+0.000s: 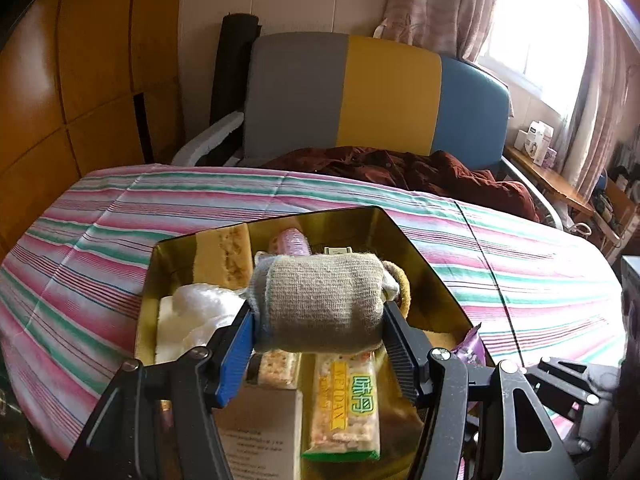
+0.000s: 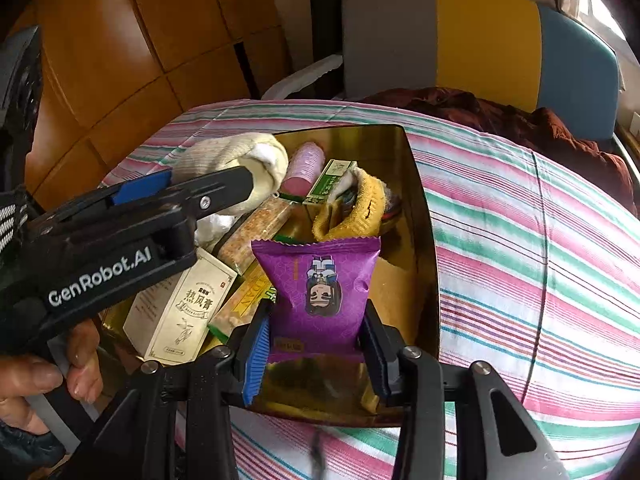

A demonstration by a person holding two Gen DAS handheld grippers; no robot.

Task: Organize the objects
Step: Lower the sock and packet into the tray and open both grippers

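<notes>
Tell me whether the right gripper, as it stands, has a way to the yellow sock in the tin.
Probably not yet. The right gripper is shut on the purple packet, which hangs right before the yellow sock in the gold tin. With the packet set down, the path looks free.

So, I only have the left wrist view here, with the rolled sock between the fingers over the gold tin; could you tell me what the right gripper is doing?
Observer: The right gripper is shut on a purple snack packet, held over the near end of the gold tin.
Operator: Thank you. What is that yellowish thing hidden behind my sock?
Observer: It is a yellow sock, lying in the tin beside a small green and white box.
Operator: And the pale box under my left gripper, does it carry any print?
Observer: Yes, the cream box carries dark Chinese characters on its face.
</notes>
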